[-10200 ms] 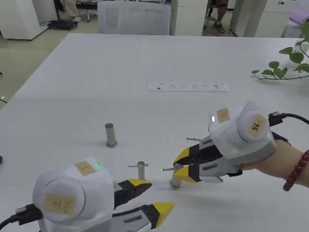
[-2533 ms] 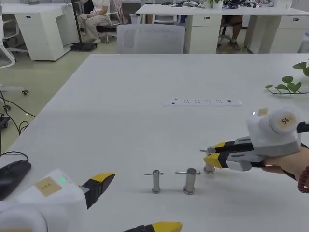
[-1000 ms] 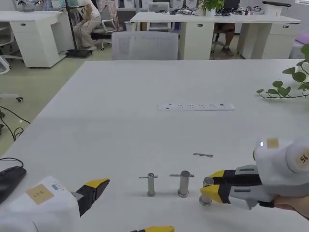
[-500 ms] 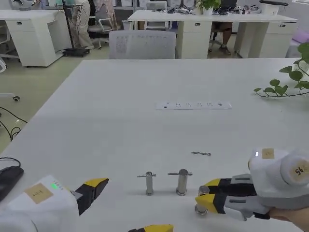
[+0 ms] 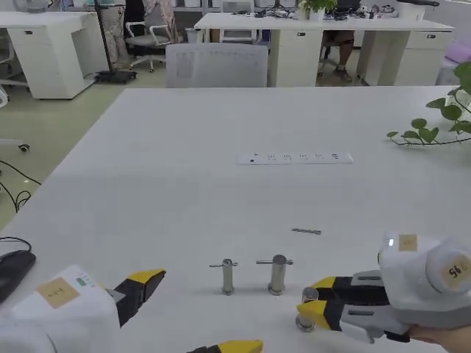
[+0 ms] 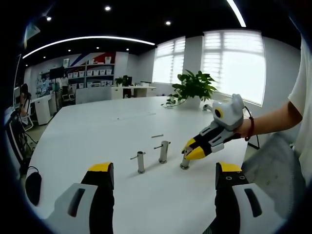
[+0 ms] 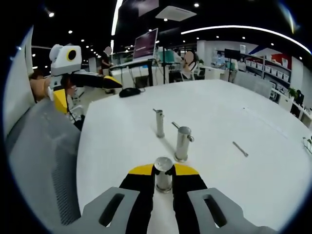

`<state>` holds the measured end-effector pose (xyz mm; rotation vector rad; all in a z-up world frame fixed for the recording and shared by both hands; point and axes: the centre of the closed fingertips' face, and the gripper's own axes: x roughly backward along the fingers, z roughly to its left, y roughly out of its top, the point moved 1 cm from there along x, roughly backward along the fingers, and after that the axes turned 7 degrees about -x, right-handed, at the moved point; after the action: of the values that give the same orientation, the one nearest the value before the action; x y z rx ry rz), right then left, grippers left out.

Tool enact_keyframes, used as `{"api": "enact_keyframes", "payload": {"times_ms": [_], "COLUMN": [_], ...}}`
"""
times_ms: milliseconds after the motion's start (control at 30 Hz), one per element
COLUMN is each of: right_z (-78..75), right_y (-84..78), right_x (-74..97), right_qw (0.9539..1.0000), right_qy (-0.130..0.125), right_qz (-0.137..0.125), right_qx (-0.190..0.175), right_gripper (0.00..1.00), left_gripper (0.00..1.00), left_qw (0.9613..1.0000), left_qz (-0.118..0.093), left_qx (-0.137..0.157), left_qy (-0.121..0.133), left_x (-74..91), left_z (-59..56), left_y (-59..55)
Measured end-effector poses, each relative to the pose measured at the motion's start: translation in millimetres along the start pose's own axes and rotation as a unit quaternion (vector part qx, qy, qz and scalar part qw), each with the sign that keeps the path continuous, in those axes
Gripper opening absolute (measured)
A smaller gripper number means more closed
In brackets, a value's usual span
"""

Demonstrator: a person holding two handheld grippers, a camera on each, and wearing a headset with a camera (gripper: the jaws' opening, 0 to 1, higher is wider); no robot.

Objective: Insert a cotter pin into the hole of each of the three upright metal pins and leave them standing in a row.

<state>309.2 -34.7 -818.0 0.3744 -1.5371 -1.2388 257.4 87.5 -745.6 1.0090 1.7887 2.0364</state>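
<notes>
Two upright metal pins (image 5: pixel 227 276) (image 5: pixel 277 274) stand side by side on the white table, each with a cotter pin through its top. They also appear in the left gripper view (image 6: pixel 141 162) (image 6: pixel 164 151) and the right gripper view (image 7: pixel 159 123) (image 7: pixel 182 143). My right gripper (image 5: pixel 310 301) (image 7: pixel 164 181) is shut on a third metal pin (image 5: pixel 306 309) (image 7: pixel 164 174), upright, just right of the row and nearer me. A loose cotter pin (image 5: pixel 307 232) (image 7: pixel 240 148) lies flat behind the row. My left gripper (image 5: pixel 193 312) (image 6: pixel 165 168) hangs open at the near left, holding nothing.
A white power strip (image 5: pixel 294 158) lies mid-table. A leafy plant (image 5: pixel 434 125) trails in from the right edge. A dark mouse (image 5: pixel 11 265) sits at the near left edge. A grey chair (image 5: pixel 217 66) stands at the table's far side.
My right gripper has drawn the third pin slightly toward me, off the right end of the row. The two standing pins and the left gripper have stayed put.
</notes>
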Motion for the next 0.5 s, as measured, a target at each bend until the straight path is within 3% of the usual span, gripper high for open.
{"api": "enact_keyframes", "payload": {"times_ms": [367,500], "right_z": [1.5,2.8], "right_y": [-0.4,3.6], "right_x": [-0.9,-1.8], "right_qw": [1.0,0.9997], "right_qy": [-0.002,0.001], "right_qz": [-0.006,-0.02], "right_qx": [-0.003,-0.015], "right_gripper": [0.15,0.18], "left_gripper": [0.85,0.85], "left_qw": [1.0,1.0], "left_qz": [0.003,0.004], "left_qx": [-0.001,0.0], "left_qy": [-0.006,-0.007], "left_x": [-3.1,-4.1], "left_z": [-2.5,-2.9], "left_y": [-0.5,-0.8]}}
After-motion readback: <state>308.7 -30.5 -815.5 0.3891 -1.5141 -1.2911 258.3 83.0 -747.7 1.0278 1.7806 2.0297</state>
